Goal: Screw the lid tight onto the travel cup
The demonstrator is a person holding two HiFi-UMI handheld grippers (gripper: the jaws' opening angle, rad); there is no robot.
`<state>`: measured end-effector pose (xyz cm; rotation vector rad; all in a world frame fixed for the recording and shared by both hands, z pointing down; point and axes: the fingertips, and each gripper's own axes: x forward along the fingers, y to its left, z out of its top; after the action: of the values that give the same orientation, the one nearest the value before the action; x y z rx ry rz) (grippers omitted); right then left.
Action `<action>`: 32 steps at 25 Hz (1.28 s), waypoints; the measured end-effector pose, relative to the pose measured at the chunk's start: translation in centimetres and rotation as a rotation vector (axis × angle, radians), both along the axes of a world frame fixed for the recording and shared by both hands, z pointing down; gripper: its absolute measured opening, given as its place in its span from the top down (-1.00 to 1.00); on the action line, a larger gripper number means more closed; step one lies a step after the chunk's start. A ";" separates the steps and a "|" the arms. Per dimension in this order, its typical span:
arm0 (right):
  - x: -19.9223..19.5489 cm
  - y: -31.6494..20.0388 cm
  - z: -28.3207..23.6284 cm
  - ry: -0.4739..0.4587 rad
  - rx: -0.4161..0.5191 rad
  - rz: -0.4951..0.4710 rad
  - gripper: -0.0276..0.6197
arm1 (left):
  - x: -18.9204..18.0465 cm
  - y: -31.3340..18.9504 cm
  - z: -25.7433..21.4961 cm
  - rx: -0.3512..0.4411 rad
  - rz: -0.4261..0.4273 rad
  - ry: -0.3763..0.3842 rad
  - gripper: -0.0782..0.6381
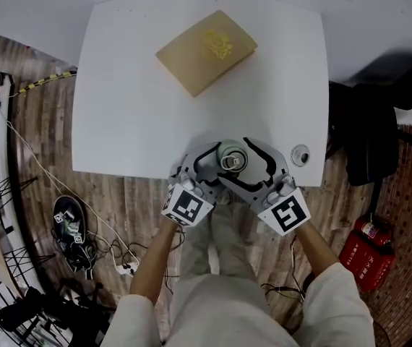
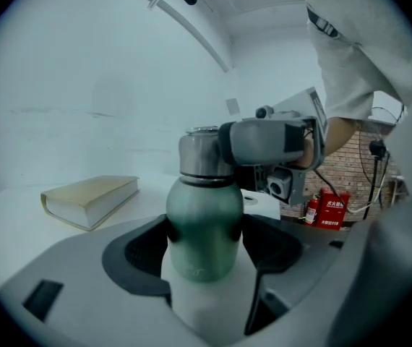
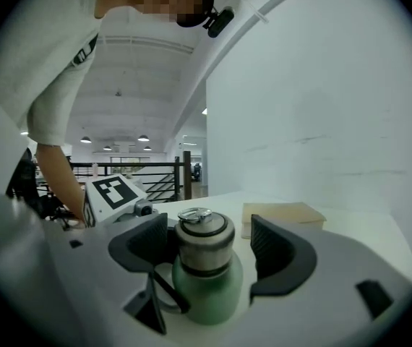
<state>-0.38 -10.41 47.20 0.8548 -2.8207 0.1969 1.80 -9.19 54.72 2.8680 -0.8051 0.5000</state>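
A green travel cup [image 2: 204, 223] with a steel screw lid [image 3: 204, 243] stands at the near edge of the white table [image 1: 134, 121], seen from above as a cup [image 1: 230, 160]. My left gripper [image 2: 204, 246] is shut on the green body, both dark pads pressing its sides. In the head view the left gripper [image 1: 209, 167] comes in from the near left. My right gripper [image 3: 209, 241] stands open round the lid; its right pad is clear of the steel with a visible gap. The right gripper [image 1: 246, 168] comes in from the near right, higher than the left one.
A tan closed book [image 1: 206, 50] lies at the table's far side, beyond the cup. A small round fitting [image 1: 301, 155] sits near the table's right front corner. Cables and gear [image 1: 72, 230] lie on the floor at left, a red fire extinguisher [image 1: 368, 255] at right.
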 end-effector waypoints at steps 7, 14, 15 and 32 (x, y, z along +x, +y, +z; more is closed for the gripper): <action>-1.0 0.8 0.7 0.138 0.067 -0.298 -0.10 | -0.1 0.0 0.0 0.000 0.006 -0.003 -0.12; -1.8 1.0 0.2 0.152 0.066 -0.467 -0.03 | -0.1 0.0 0.3 0.005 0.012 -0.009 -0.12; -2.0 1.0 0.1 0.148 0.066 -0.480 0.00 | -0.1 0.0 0.3 0.003 0.011 -0.008 -0.12; -2.5 0.9 0.7 0.133 0.040 -0.474 0.12 | -0.2 0.0 0.5 0.009 0.013 -0.016 -0.12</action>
<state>-2.85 -9.52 47.90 0.1781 -2.8081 0.0129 1.60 -9.20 55.21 2.8829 -0.7935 0.5229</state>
